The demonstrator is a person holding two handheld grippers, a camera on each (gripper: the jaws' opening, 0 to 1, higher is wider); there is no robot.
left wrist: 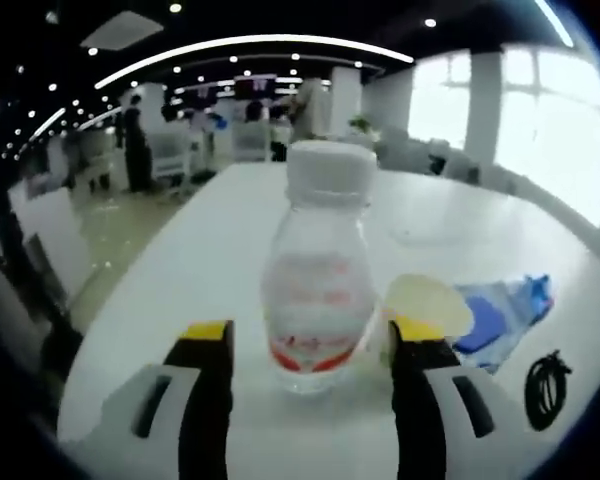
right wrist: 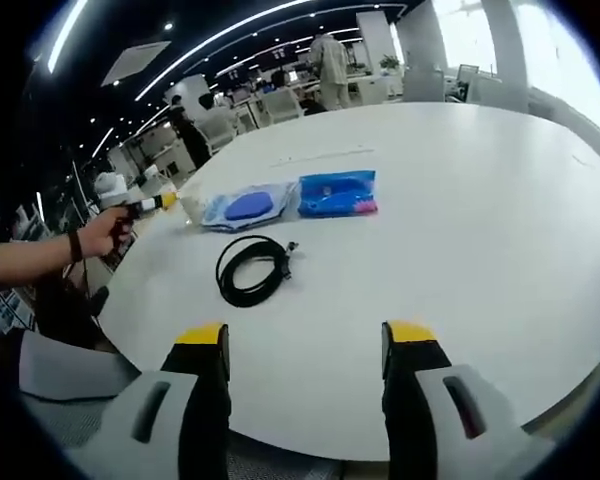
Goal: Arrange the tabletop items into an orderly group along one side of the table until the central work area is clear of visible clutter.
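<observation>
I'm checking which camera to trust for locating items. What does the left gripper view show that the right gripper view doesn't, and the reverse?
Left gripper view alone: a clear bottle with a white cap, upright between the open left gripper jaws, and a pale round lid beside it.

Right gripper view alone: the open right gripper, a hand at the table's far edge, and a blue packet.

Both: the white table, black coiled cable, blue pouch.

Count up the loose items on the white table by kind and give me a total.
Clear plastic bottle: 1
Blue plastic packets: 2
Coiled black cable: 1
Pale round item beside the bottle, too blurred to identify: 1
Total: 5
</observation>
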